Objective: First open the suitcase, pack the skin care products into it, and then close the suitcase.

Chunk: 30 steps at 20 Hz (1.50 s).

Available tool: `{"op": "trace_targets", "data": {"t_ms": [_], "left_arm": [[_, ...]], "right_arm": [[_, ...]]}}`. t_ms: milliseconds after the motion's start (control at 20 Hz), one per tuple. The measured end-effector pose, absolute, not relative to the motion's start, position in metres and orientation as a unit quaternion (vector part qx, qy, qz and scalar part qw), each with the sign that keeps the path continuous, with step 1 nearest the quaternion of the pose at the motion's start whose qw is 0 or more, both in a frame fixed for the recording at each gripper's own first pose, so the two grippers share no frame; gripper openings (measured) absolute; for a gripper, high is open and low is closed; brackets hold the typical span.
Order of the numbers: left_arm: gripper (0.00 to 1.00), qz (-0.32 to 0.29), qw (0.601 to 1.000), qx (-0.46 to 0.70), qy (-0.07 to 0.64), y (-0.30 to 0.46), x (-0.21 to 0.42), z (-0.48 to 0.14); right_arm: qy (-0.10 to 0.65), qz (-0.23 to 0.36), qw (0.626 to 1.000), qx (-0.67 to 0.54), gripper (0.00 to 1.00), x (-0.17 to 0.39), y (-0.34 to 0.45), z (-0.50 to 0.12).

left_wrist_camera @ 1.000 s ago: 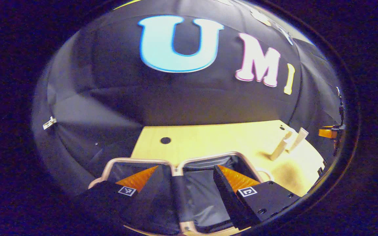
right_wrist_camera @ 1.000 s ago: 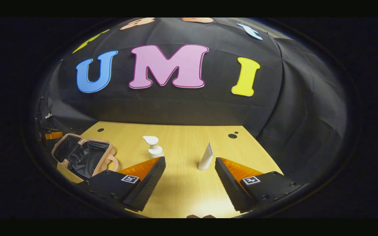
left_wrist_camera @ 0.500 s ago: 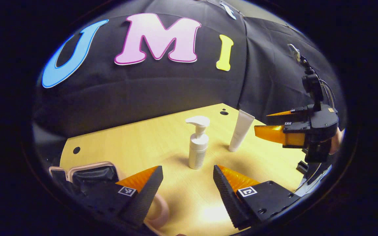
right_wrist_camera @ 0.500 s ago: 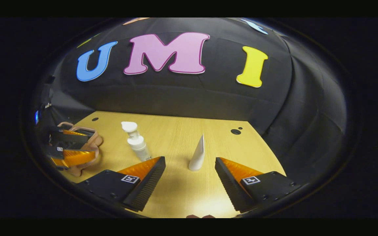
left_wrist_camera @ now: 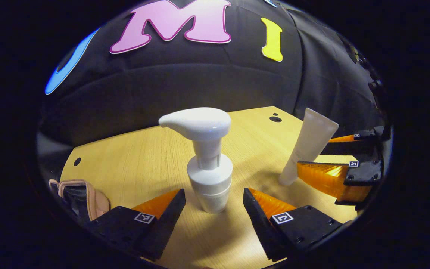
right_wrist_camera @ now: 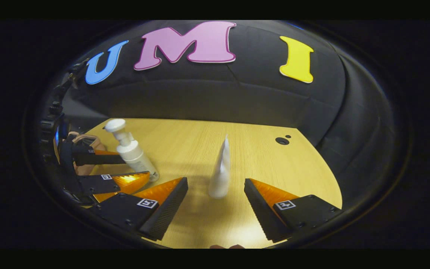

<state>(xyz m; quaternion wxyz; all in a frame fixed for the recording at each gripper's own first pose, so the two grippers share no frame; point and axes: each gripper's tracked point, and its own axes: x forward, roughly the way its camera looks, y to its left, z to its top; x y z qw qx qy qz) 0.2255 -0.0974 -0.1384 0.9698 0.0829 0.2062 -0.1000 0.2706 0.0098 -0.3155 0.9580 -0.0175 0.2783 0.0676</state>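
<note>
Showing the wooden table point(left_wrist_camera: 133, 157) with the open suitcase point(left_wrist_camera: 88, 192) now at its far-left edge: both grippers have advanced. The left gripper point(left_wrist_camera: 214, 209) brackets the pump bottle point(left_wrist_camera: 209, 175), the right gripper point(right_wrist_camera: 216, 198) the upright tube point(right_wrist_camera: 220, 172); jaws wide apart, nothing grasped, packing pending.

No readable text; pump bottle point(left_wrist_camera: 209, 175), tube point(left_wrist_camera: 307, 147) bare of labels.

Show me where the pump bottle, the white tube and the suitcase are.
pump bottle point(left_wrist_camera: 209, 179): left gripper view, on its collar.
white tube point(right_wrist_camera: 220, 175): right gripper view, on its lower body.
suitcase point(left_wrist_camera: 97, 200): left gripper view, on its pink rim.
</note>
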Motion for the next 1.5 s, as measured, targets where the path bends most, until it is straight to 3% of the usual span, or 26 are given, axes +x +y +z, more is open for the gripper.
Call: {"op": "trace_targets", "data": {"t_ms": [200, 250, 300, 350, 400, 500, 550, 600, 650, 700, 850, 1000, 1250, 1500], "left_arm": [[0.98, -0.086, 0.969, 0.079, 0.218, -0.102, 0.223, -0.140], [0.87, -0.075, 0.970, 0.073, 0.218, -0.101, 0.212, -0.133], [0.61, -0.079, 0.968, 0.076, 0.228, -0.102, 0.211, -0.136], [0.60, -0.080, 0.965, 0.079, 0.236, -0.100, 0.218, -0.142], [0.58, -0.080, 0.962, 0.081, 0.247, -0.099, 0.217, -0.142], [0.55, -0.092, 0.955, 0.070, 0.271, -0.101, 0.206, -0.139], [0.54, -0.100, 0.954, 0.057, 0.276, -0.102, 0.200, -0.128], [0.53, -0.103, 0.954, 0.049, 0.277, -0.098, 0.191, -0.116], [0.53, -0.109, 0.954, 0.042, 0.275, -0.093, 0.176, -0.099], [0.53, -0.114, 0.953, 0.041, 0.277, -0.085, 0.157, -0.083], [0.53, -0.115, 0.948, 0.059, 0.291, -0.034, 0.102, -0.039], [0.53, -0.083, 0.929, 0.076, 0.352, 0.045, 0.052, -0.021], [0.53, -0.013, 0.861, 0.112, 0.496, 0.175, -0.012, -0.069], [0.53, 0.022, 0.796, 0.049, 0.603, 0.223, -0.027, -0.139]], "right_arm": [[0.286, 0.062, 0.956, -0.005, 0.98, 0.291, 0.013, -0.336], [0.289, 0.051, 0.956, -0.009, 0.97, 0.292, 0.011, -0.342], [0.284, 0.037, 0.958, -0.018, 0.69, 0.298, 0.008, -0.341], [0.282, 0.037, 0.959, -0.015, 0.41, 0.300, 0.010, -0.339], [0.291, 0.039, 0.956, -0.014, 0.42, 0.295, 0.011, -0.339], [0.295, 0.050, 0.954, 0.004, 0.28, 0.292, 0.017, -0.335], [0.292, 0.060, 0.954, 0.017, 0.27, 0.286, 0.023, -0.326], [0.287, 0.068, 0.955, 0.020, 0.36, 0.280, 0.026, -0.315], [0.282, 0.076, 0.956, 0.016, 0.26, 0.269, 0.028, -0.303], [0.273, 0.082, 0.958, 0.012, 0.31, 0.262, 0.027, -0.291], [0.255, 0.098, 0.962, 0.010, 0.31, 0.233, 0.034, -0.256], [0.236, 0.113, 0.965, 0.015, 0.31, 0.209, 0.053, -0.225], [0.205, 0.145, 0.968, 0.016, 0.31, 0.180, 0.111, -0.188], [0.194, 0.166, 0.967, 0.012, 0.31, 0.150, 0.148, -0.167]]}}
